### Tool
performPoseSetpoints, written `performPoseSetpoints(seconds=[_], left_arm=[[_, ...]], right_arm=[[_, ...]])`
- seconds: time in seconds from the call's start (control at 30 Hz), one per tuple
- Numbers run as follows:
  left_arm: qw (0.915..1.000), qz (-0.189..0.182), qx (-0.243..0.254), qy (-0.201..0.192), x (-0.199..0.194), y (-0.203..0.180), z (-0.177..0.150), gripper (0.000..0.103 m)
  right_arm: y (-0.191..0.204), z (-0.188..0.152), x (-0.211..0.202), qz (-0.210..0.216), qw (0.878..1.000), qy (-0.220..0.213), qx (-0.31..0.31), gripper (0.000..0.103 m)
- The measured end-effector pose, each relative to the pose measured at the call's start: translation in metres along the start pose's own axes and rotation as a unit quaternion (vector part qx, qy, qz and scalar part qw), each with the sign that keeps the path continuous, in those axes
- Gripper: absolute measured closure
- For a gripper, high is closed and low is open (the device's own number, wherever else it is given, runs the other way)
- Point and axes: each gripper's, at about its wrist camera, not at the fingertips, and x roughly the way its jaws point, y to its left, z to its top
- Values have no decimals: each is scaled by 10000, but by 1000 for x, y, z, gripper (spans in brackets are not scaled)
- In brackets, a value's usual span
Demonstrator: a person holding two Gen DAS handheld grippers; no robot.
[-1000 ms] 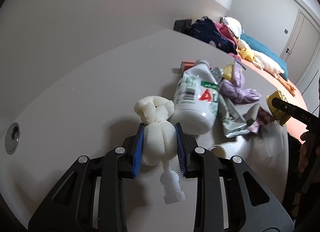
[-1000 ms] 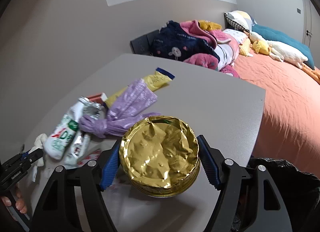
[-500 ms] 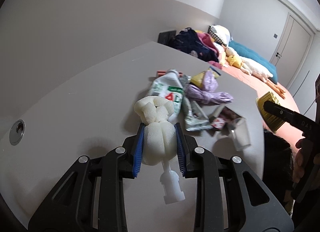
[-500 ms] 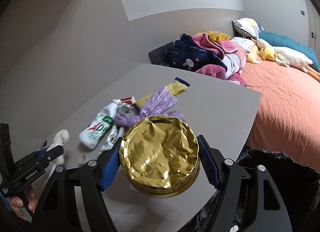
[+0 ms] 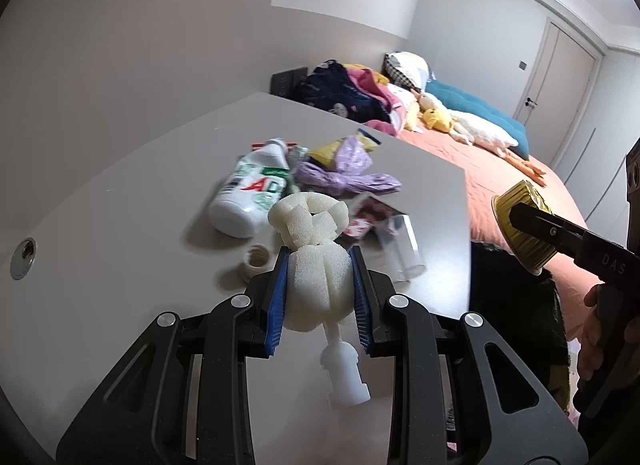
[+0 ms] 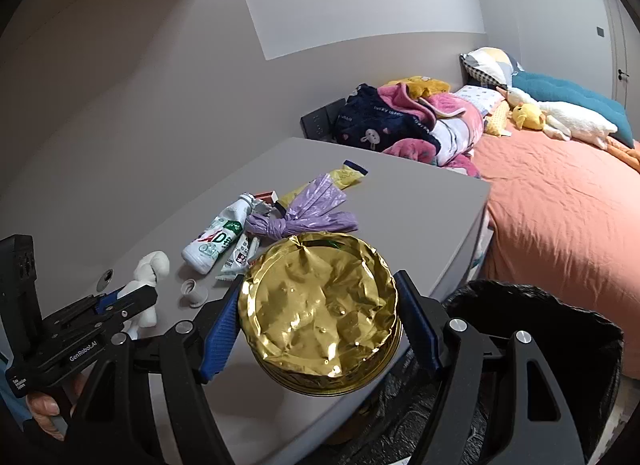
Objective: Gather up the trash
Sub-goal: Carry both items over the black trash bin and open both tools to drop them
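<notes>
Left gripper (image 5: 319,297) clamps spongy white foam (image 5: 316,265); right gripper (image 6: 320,329) grips a crinkled (gold) foil lid (image 6: 320,313).

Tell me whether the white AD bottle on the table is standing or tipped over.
Tipped over. The white bottle lies on its side on the table, its neck toward the wall and its round base facing the left gripper.

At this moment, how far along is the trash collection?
Nothing is visibly binned yet. In hand: left gripper clamps a white foam piece; right gripper holds a gold foil tin near the black trash bag. Left on the table: bottle, purple bag, wrappers.
</notes>
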Motion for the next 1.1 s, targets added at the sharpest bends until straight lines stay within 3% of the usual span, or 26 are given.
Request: performPoseSetpoints(seconds=[0.67, 1.1], left_arm=[[9980, -489, 410, 3, -7, -72, -15, 75], [9921, -938, 825, 114, 4, -135, -22, 75]], right_arm=[[-37, -29, -62, -292, 9992, -248, 137, 30], [-81, -41, -94, -657, 9963, -391, 402, 30]])
